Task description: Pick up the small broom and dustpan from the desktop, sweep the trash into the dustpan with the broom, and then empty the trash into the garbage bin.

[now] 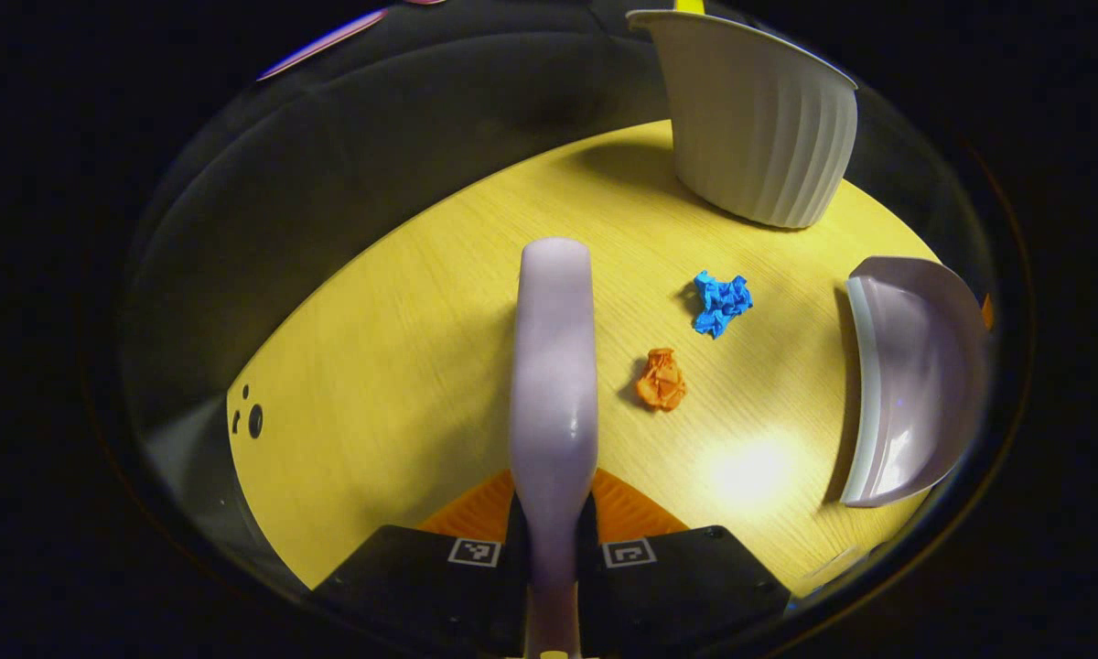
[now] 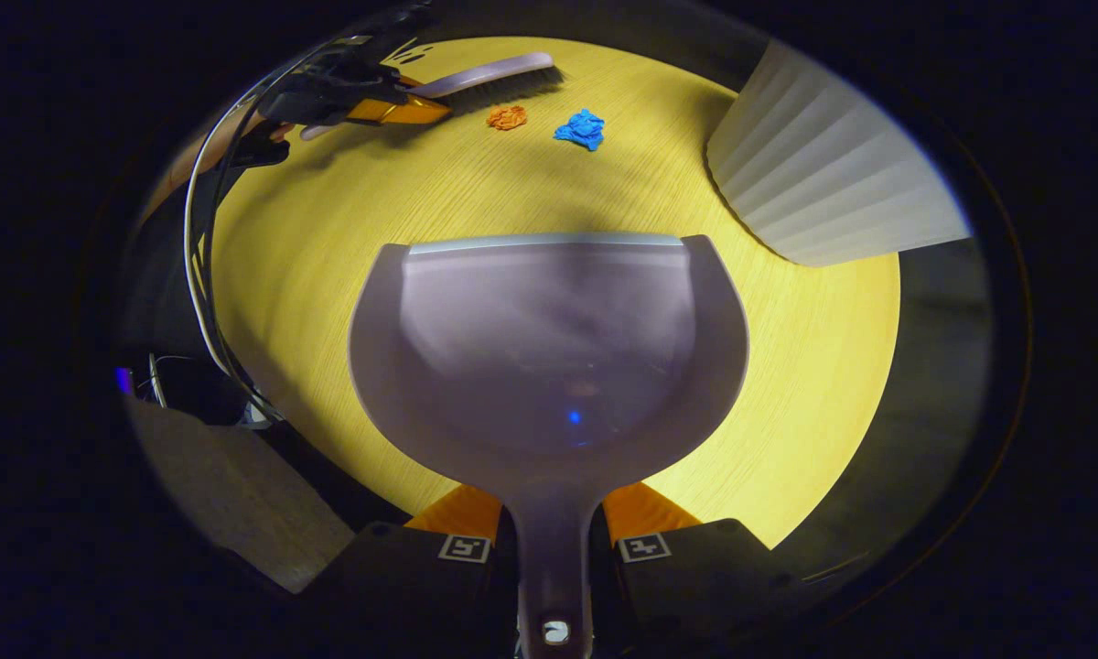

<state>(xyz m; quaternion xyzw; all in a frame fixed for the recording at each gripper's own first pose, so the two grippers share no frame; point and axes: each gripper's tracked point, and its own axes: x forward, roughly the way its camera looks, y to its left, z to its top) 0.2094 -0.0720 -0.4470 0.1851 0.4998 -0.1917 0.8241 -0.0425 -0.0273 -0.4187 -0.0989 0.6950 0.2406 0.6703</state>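
My left gripper (image 1: 554, 526) is shut on the handle of the small lilac broom (image 1: 554, 366), whose back stretches away over the yellow desktop (image 1: 403, 366). Just right of the broom lie an orange paper ball (image 1: 661, 379) and a blue paper ball (image 1: 721, 303). The lilac dustpan (image 1: 915, 384) stands at the right with its lip toward the trash. In the right gripper view my right gripper (image 2: 554, 535) is shut on the handle of the dustpan (image 2: 549, 348), its mouth facing the orange ball (image 2: 507, 116), the blue ball (image 2: 581, 128) and the broom (image 2: 485, 78) held by the left gripper (image 2: 366, 96).
A white ribbed garbage bin (image 1: 755, 128) stands on the far part of the desktop, seen close on the right as the bin (image 2: 823, 183) in the right gripper view. The table edge (image 1: 238, 458) drops off to dark floor at the left. Cables (image 2: 201, 275) hang beside the table.
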